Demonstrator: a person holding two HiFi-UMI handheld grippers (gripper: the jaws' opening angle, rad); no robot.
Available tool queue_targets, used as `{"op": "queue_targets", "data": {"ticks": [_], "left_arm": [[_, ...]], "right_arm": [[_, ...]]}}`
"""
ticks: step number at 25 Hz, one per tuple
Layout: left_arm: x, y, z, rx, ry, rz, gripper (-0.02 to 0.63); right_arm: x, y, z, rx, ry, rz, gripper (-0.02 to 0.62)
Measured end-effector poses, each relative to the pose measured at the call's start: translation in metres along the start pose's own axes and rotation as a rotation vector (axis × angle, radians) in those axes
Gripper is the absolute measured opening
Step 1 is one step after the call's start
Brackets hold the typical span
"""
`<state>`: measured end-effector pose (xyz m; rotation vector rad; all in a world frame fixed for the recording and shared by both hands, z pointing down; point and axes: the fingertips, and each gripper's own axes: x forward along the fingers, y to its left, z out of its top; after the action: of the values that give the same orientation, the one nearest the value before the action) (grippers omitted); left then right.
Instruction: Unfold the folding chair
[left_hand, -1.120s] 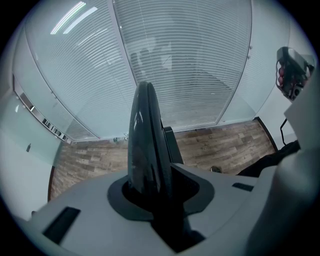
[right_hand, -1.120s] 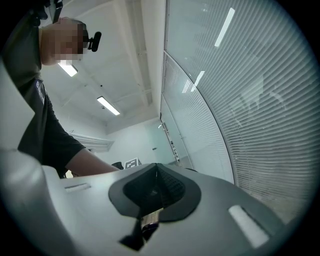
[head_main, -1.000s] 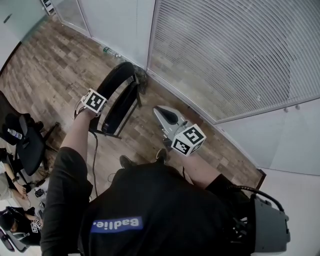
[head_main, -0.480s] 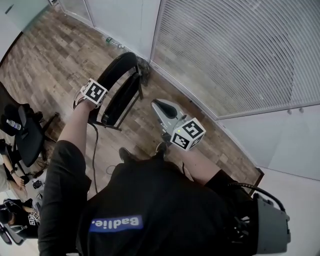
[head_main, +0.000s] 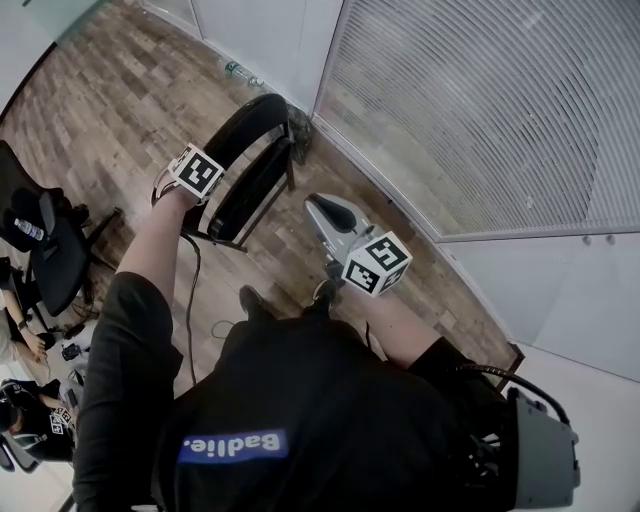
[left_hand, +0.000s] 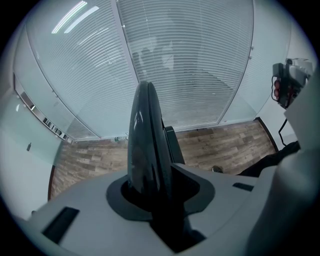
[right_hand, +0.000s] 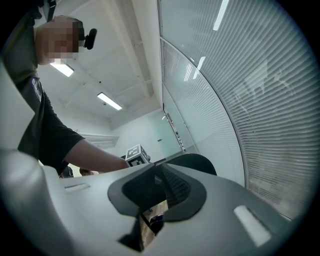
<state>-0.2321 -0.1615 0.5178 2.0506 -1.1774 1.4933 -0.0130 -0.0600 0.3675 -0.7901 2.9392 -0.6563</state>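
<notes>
Your left gripper (left_hand: 150, 176) is clamped on the top rim of the chair (head_main: 250, 150). In the left gripper view the black curved edge of the back runs straight up between the jaws, which are partly closed and pressed against it from both sides. You point that gripper steeply down, which makes sense: a grip from above on the highest part lets you keep the frame upright and stop it tipping while the other hand works. Your right gripper (right_hand: 158, 175) holds nothing. Its jaws are all but together, with only a thin slit through which a bit of floor shows, and it lies roughly level, just to the right of the chair and apart from it. From there it looks toward the back's rim and your left arm, so it is probably lining up with the seat side. The chair is not yet unfolded: it stands on the wood floor (head_main: 120, 100) close to the blinds (head_main: 480, 120), just ahead of your feet, and the seat panel lies flat against the back between the thin legs. I judge that the opening step has not begun. To start it, you need the right jaws to part enough to take the front edge of the seat, or you can push that edge down with them closed. Mind the legs sliding on the smooth floor as the seat swings out.
</notes>
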Motion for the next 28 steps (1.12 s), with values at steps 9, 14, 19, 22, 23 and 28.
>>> {"op": "queue_targets", "data": {"ticks": [9,14,19,22,23,28], "left_arm": [[0.001,0.000,-0.001,-0.003,0.002,-0.008,0.092],[-0.001,-0.003,-0.001,-0.004,0.008,-0.014,0.092],[-0.002,-0.002,0.000,-0.003,0.010,-0.013,0.092],[-0.003,-0.002,-0.001,-0.004,0.007,-0.012,0.092],[-0.004,-0.002,-0.002,-0.002,0.011,-0.013,0.091],[-0.004,-0.002,-0.003,-0.001,0.014,-0.017,0.092]], "right_arm": [[0.022,-0.010,-0.027,0.045,0.053,0.011,0.031],[0.033,-0.011,-0.038,0.077,0.076,0.018,0.037],[0.044,-0.012,-0.046,0.091,0.095,0.029,0.044],[0.049,-0.012,-0.051,0.100,0.106,0.031,0.052],[0.050,-0.013,-0.053,0.107,0.109,0.032,0.054],[0.060,-0.016,-0.061,0.141,0.122,0.037,0.066]]}}
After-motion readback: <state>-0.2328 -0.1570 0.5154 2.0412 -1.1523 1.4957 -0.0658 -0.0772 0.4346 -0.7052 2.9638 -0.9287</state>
